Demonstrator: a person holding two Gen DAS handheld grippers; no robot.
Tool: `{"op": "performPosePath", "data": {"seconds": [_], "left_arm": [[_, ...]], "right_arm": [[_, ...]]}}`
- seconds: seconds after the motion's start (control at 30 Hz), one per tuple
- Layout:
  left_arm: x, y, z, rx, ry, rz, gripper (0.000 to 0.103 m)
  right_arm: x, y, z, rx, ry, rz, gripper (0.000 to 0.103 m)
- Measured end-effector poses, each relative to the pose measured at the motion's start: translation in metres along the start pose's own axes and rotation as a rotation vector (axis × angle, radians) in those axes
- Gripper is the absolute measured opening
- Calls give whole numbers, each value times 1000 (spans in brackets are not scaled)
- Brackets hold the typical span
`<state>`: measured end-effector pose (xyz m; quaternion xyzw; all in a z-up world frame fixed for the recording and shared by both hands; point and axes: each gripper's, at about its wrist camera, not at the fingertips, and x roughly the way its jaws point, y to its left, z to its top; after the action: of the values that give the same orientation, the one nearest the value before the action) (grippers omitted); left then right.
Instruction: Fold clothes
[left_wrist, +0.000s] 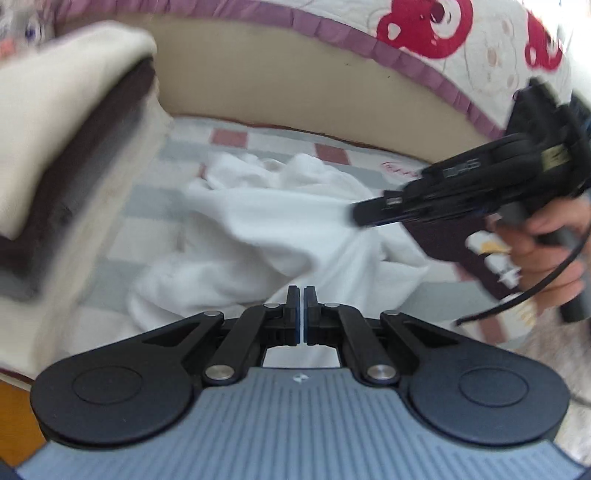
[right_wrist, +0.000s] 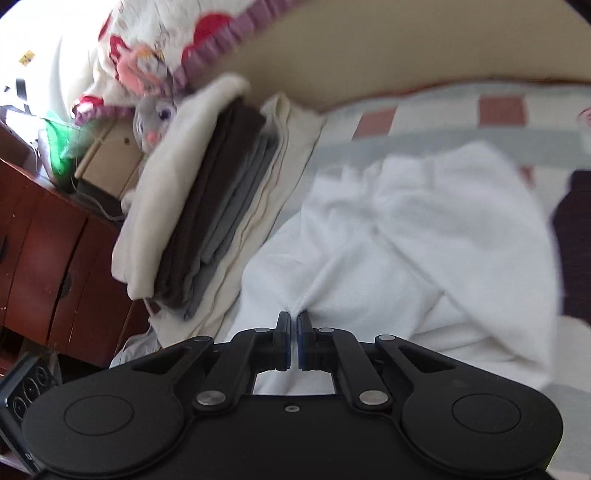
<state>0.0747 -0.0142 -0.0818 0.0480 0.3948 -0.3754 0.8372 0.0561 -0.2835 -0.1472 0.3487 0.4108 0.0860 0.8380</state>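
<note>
Both grippers closed over white cloth on the bed
The right gripper (right_wrist: 293, 317) pinches a fold of the white cloth (right_wrist: 424, 229) between its jaws; the left gripper (left_wrist: 303, 295) has jaws together, cloth just ahead, grip unclear; a folded stack (right_wrist: 207, 206) lies beside

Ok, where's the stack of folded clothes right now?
The stack of folded clothes sits on the bed's left side in the right wrist view, between the wooden cabinet and the crumpled white garment, just below the stuffed toy.
</note>
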Motion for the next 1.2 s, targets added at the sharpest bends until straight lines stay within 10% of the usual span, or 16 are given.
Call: {"op": "performPosePath", "data": {"seconds": [0.43,0.67,0.8,1.0,1.2], "left_arm": [[-45,41,-1,-44,-132,138,1],[-25,71,-9,-119,-117,120,4],[-1,64,-19,-135,-70,52,9],[35,40,-31,-134,4,-31,35],[62,41,-41,-248,82,-71,42]], "right_arm": [[-144,25,59,-188,-299,-373,4],[-213,-21,98,-259,-466,-837,3],[-195,-69,112,-262,-415,-1121,8],[-160,-62,94,-37,-294,-742,31],[-44,-3,52,-145,-6,-389,35]]}}
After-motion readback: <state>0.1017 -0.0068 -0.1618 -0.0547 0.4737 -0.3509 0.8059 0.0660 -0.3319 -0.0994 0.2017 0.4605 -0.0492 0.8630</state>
